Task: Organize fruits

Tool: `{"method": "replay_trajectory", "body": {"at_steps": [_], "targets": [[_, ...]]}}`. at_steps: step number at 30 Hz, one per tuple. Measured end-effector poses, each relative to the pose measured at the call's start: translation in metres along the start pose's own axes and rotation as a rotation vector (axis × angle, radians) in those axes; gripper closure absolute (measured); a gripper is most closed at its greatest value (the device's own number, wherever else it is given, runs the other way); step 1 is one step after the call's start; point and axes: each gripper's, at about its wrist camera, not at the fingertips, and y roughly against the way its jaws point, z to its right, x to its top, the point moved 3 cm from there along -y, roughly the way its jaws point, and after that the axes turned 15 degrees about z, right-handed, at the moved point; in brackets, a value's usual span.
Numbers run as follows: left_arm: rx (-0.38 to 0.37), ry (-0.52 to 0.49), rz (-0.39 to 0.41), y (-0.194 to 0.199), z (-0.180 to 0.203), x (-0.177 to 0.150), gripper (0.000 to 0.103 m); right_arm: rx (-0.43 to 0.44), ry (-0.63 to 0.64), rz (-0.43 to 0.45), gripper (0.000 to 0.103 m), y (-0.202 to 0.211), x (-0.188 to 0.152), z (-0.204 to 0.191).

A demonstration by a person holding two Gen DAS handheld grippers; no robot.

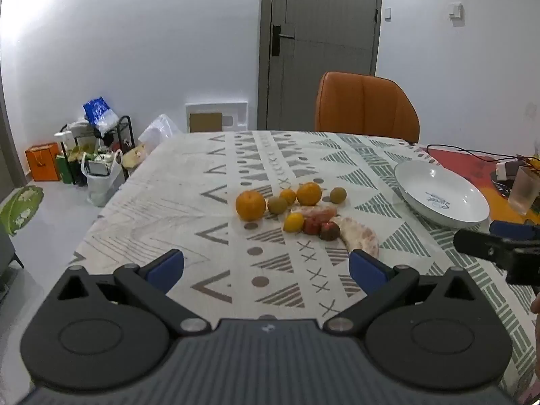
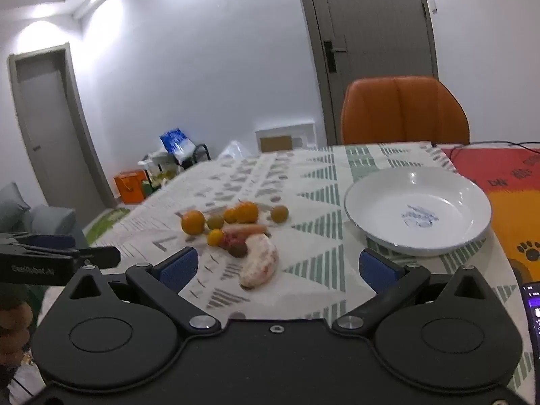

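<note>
The white bowl [image 2: 417,214] holds nothing; the fruits [image 1: 297,214] lie clustered on the tabletop [image 1: 189,202], left of the bowl, well in from every edge. Left hand-held gripper [image 1: 266,268] and right hand-held gripper [image 2: 279,268] both hover spread, holding nothing.

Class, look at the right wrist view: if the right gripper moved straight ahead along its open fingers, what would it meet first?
Probably the pale pomelo wedge, the nearest piece in the fruit cluster; the right gripper is open and empty. The white plate sits off to the right of that line. Depth is uncertain.
</note>
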Motion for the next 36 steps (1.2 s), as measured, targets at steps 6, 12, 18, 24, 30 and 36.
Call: {"method": "replay_trajectory", "body": {"at_steps": [6, 12, 18, 24, 30, 36], "targets": [[0.000, 0.025, -0.031, -0.003, 0.001, -0.005, 0.000, -0.002, -0.017, -0.036, 0.000, 0.002, -0.010, 0.009], [-0.010, 0.034, -0.033, -0.004, -0.004, -0.003, 0.000, -0.008, 0.018, -0.069, 0.000, -0.005, -0.010, 0.001], [-0.009, 0.028, -0.035, -0.007, 0.001, -0.003, 0.000, -0.010, 0.010, -0.094, 0.000, -0.005, -0.011, 0.003], [-0.015, 0.034, -0.042, -0.006, 0.002, -0.002, 0.000, -0.021, 0.020, -0.092, 0.000, -0.004, -0.012, 0.005], [-0.015, 0.036, -0.046, -0.007, 0.003, -0.002, 0.000, -0.022, 0.019, -0.102, 0.000, -0.005, -0.013, 0.006], [-0.007, 0.046, -0.055, -0.009, -0.001, -0.004, 0.000, -0.034, 0.012, -0.108, 0.000, -0.007, -0.016, 0.008]]}}
